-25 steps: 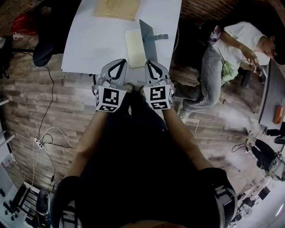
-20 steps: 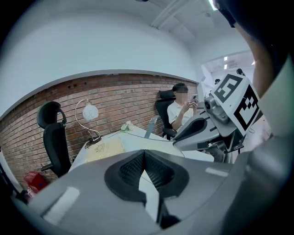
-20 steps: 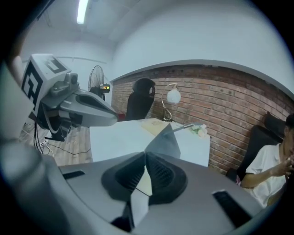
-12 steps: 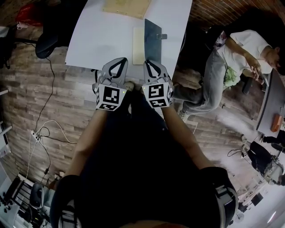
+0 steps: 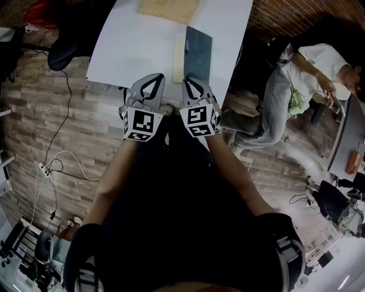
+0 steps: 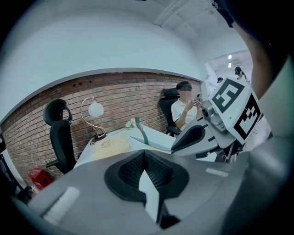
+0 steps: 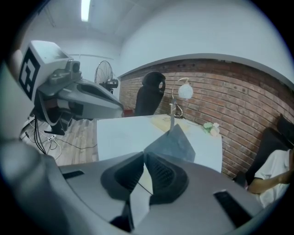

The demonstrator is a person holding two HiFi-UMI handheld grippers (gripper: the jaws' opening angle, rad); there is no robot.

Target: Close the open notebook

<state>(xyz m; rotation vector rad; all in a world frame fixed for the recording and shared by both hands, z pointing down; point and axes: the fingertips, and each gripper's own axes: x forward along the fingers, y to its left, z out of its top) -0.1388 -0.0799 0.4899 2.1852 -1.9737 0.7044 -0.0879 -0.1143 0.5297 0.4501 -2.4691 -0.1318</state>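
White tabletop (image 5: 131,45) is stretching ahead of us above a wood-plank floor (image 5: 45,131), and we are holding both tongs at its near edge. Our right gripper (image 5: 189,81) is pressing its jaws together on the near corner of the notebook (image 5: 194,54), pinching the dark cover (image 7: 177,142) that is rising tilted just beyond the tips. Our left gripper (image 5: 154,78) is hovering just beside it, its jaws also pressed together with nothing between them.

Compared with a second ago, the cover is showing much broader in the head view. Then it was standing as a narrow sliver with a strap sticking out to the right. Now it is leaning over the cream page (image 5: 178,57), leaving only a narrow strip of it in sight. Both tongs are sitting in much the same spot at the table edge as before.

Beyond the notebook a tan board (image 5: 168,8) is lying on the far part of the table. Past that, a lamp with a round shade (image 7: 185,92) is standing against a brick wall (image 7: 239,105), with a black office chair (image 7: 149,98) beside the table. To our right, well apart from the table, a person in a white top (image 5: 308,60) is sitting
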